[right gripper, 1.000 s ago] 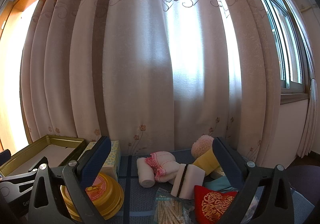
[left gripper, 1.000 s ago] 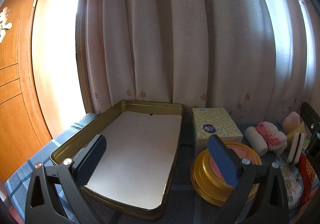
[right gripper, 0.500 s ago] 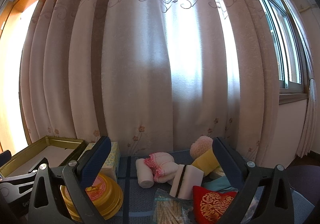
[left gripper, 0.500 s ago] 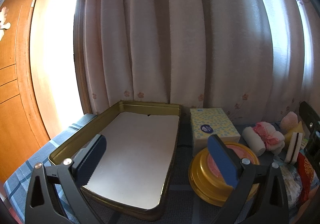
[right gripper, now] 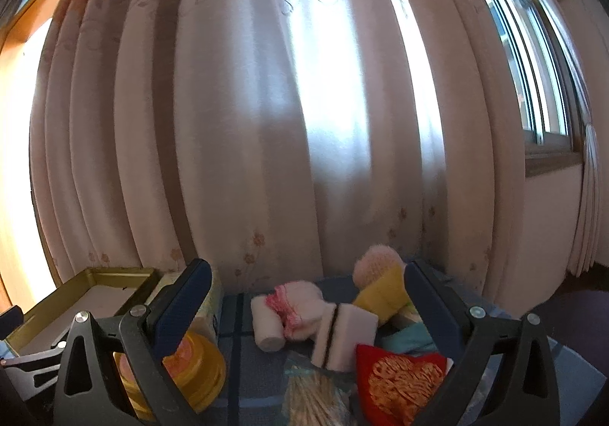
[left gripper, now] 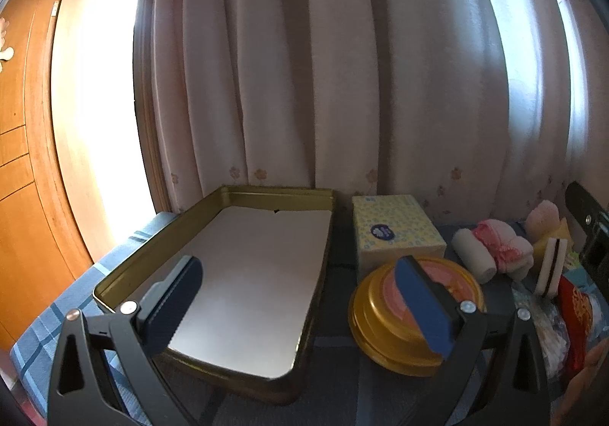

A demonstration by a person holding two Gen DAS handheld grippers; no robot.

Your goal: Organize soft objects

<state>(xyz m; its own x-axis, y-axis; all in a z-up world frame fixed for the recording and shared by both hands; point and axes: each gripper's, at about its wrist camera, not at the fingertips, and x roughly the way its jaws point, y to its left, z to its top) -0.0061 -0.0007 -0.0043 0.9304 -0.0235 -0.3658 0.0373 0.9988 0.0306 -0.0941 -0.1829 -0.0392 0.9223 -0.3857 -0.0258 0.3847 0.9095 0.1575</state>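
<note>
Both tongs, left [left gripper: 300, 306] and right [right gripper: 308, 308], spread, empty; tissue box [left gripper: 396, 232] label unreadable.

Sunlit floral curtains [right gripper: 243, 144] drawn across the window [right gripper: 533, 57], beside wooden cabinetry [left gripper: 23, 167], behind a blue checked tabletop [left gripper: 42, 334].

surface: blue plaid cloth [left gripper: 42, 334] | on it: gold tray [left gripper: 125, 266], tissue box [left gripper: 396, 232], round gold tin [left gripper: 380, 334], white roll [left gripper: 474, 255], sponge [right gripper: 342, 334], red pouch [right gripper: 399, 380]
</note>
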